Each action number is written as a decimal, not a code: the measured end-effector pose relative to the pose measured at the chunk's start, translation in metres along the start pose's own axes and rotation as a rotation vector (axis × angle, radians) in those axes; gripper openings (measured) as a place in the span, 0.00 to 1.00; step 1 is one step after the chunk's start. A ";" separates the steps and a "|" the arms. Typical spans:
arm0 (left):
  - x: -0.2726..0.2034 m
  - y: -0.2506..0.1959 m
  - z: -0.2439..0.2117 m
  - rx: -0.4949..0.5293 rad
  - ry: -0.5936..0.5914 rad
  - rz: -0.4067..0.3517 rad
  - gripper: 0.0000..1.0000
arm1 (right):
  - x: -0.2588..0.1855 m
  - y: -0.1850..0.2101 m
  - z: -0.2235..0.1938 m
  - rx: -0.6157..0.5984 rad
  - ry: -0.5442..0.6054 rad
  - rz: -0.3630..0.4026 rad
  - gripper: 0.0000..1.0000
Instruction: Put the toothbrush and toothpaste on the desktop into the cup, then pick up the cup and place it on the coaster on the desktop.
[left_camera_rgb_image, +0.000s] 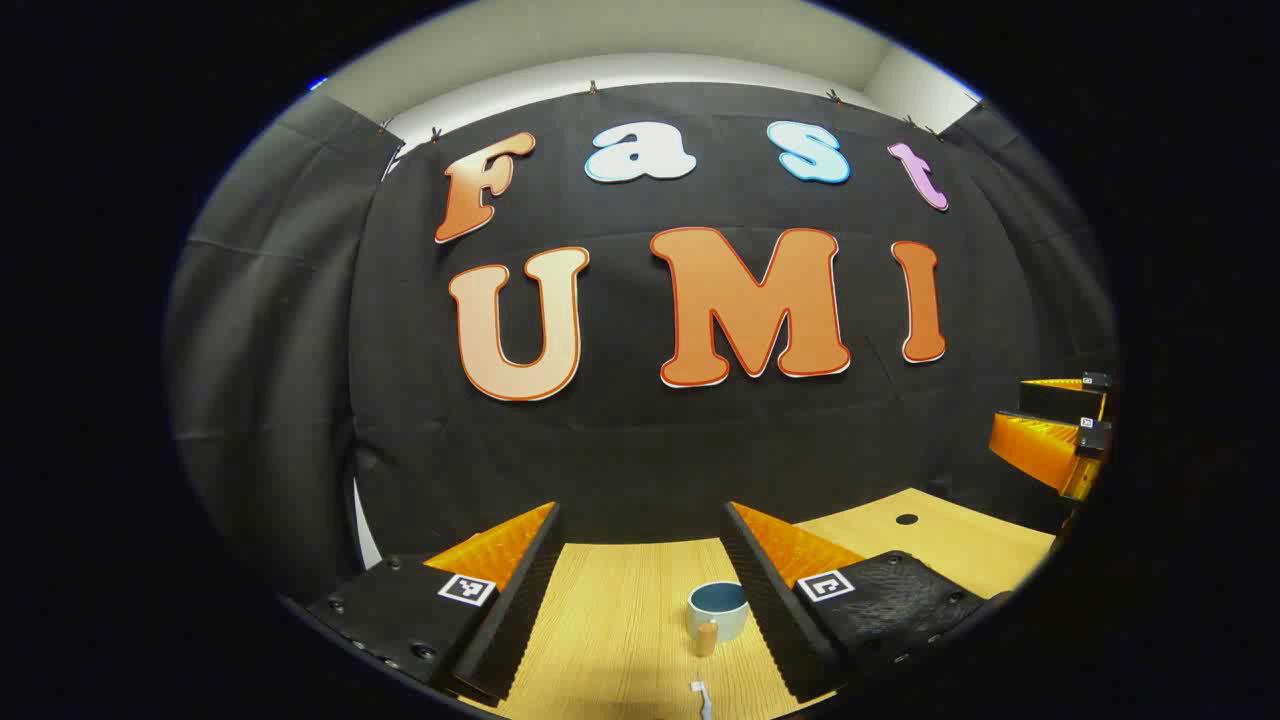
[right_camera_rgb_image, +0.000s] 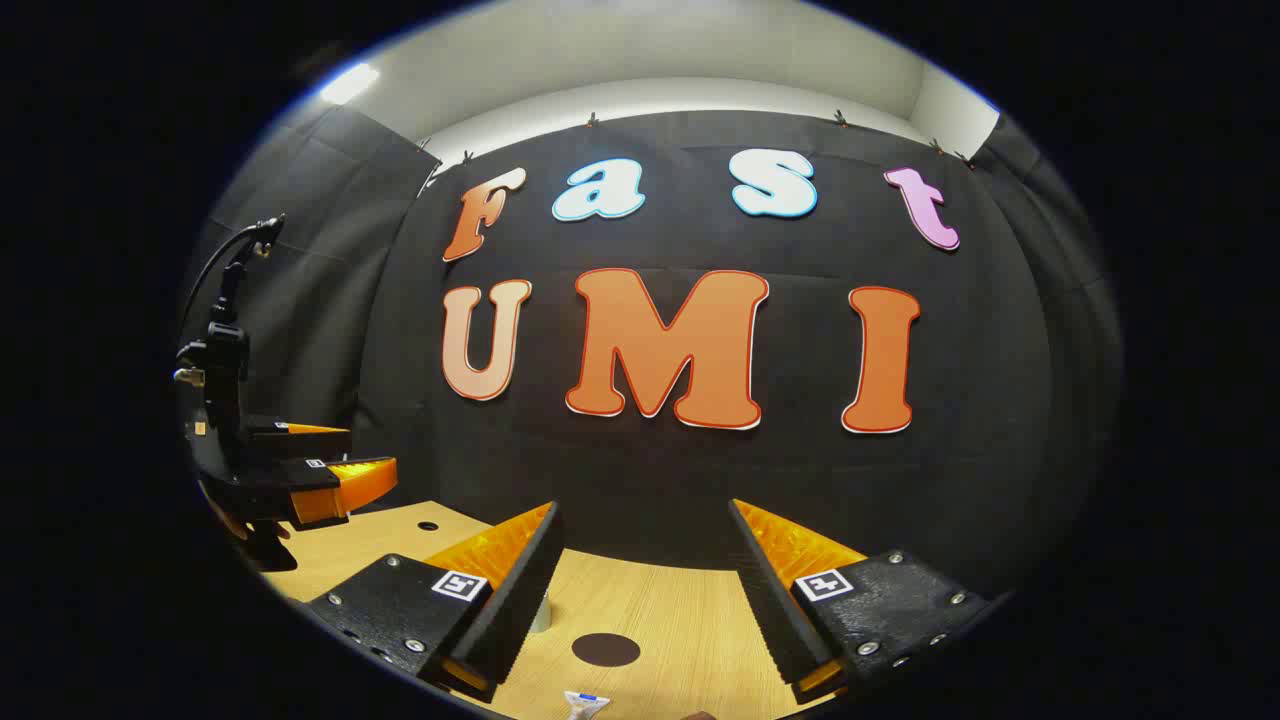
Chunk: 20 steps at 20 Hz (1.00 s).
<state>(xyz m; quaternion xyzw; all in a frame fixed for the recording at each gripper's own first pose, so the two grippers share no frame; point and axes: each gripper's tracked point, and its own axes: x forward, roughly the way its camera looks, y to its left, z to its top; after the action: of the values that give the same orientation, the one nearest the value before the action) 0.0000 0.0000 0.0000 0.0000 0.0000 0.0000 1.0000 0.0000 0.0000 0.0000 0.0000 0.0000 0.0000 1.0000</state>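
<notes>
Upright cup (left_camera_rgb_image: 717, 609) behind toothbrush (left_camera_rgb_image: 702, 697); coaster (right_camera_rgb_image: 606, 649) bare.

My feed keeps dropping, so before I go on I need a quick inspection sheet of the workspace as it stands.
Surface: light wooden desktop with a small round hole near its far edge.
Job's things: cup upright with a wooden handle, nothing seen inside it; toothbrush head on the desktop at the near edge; dark round coaster bare; toothpaste lying on the desktop near the coaster.
Clutter: nothing seen.
Grippers: left gripper open, above the desktop with the cup ahead of it; right gripper open, above the coaster area; both hold nothing.
Cables: one black cable arcs off the top of the left gripper.
Surroundings: black cloth wall, pale ceiling above.
</notes>
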 end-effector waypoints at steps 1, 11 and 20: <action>0.000 -0.001 0.001 -0.004 -0.003 -0.009 0.94 | -0.001 0.000 0.000 -0.004 0.000 -0.004 0.96; 0.009 -0.007 -0.012 -0.026 0.007 -0.012 0.94 | -0.001 0.009 -0.017 -0.026 0.022 0.007 0.96; 0.008 0.006 -0.012 0.008 0.033 0.004 0.94 | -0.002 0.024 -0.034 -0.044 0.090 0.089 0.96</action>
<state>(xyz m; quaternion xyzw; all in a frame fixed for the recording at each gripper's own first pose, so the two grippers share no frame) 0.0082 0.0058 -0.0122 0.0040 0.0166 0.0021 0.9999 -0.0018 0.0245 -0.0343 -0.0222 0.0449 0.0444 0.9978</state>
